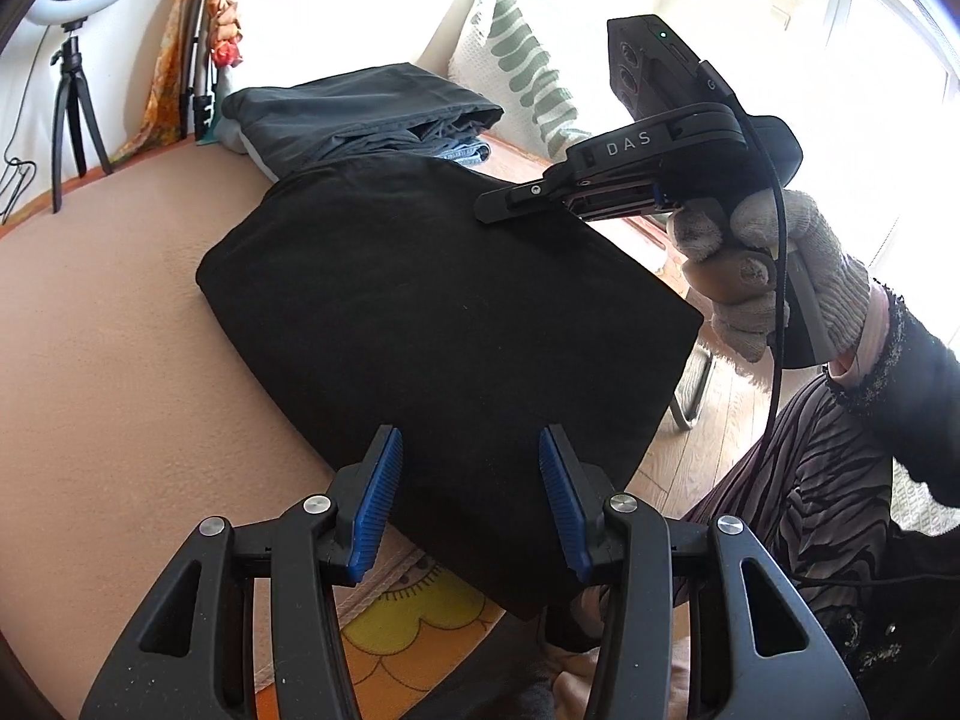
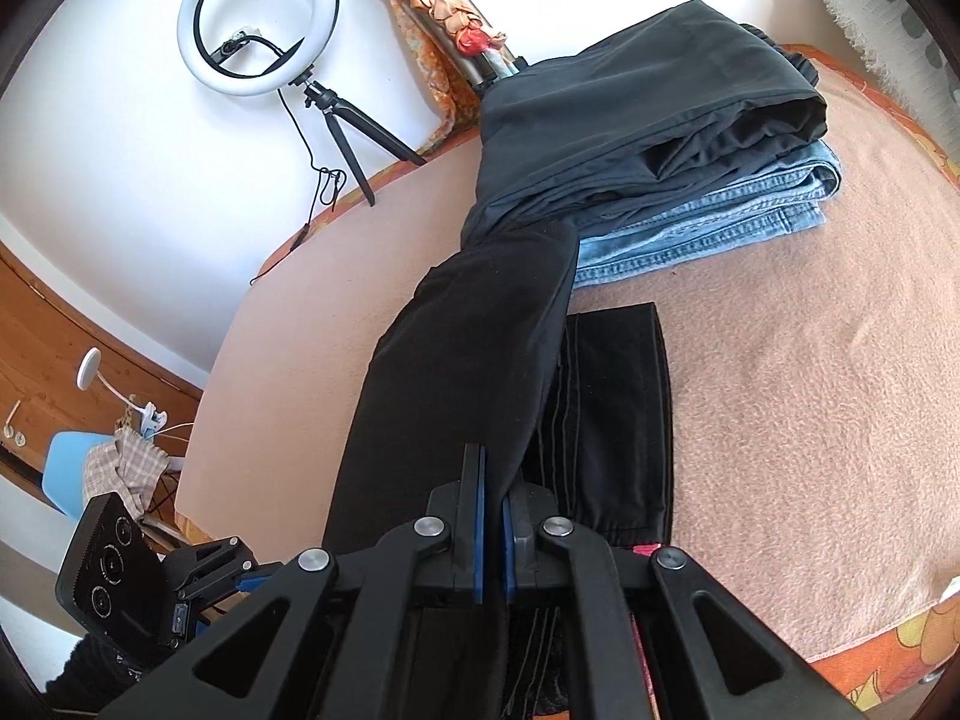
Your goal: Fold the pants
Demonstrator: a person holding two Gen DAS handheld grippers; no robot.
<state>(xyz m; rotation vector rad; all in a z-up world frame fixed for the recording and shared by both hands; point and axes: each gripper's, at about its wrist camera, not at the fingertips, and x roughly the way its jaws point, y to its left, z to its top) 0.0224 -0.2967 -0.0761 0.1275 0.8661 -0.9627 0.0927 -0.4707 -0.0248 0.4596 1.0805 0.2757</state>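
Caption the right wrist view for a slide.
Right claw shut on a raised fold of the black pants, beside stacked folded clothes on the pink blanket.

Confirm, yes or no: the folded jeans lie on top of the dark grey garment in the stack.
No. In the right wrist view the blue jeans lie underneath, with the dark grey garment piled on top of them.

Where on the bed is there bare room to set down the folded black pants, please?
Bare pink blanket lies right of the black pants, below the folded stack. More lies left of the pants, toward the ring light. It is crowded at the stack, which the pants touch.
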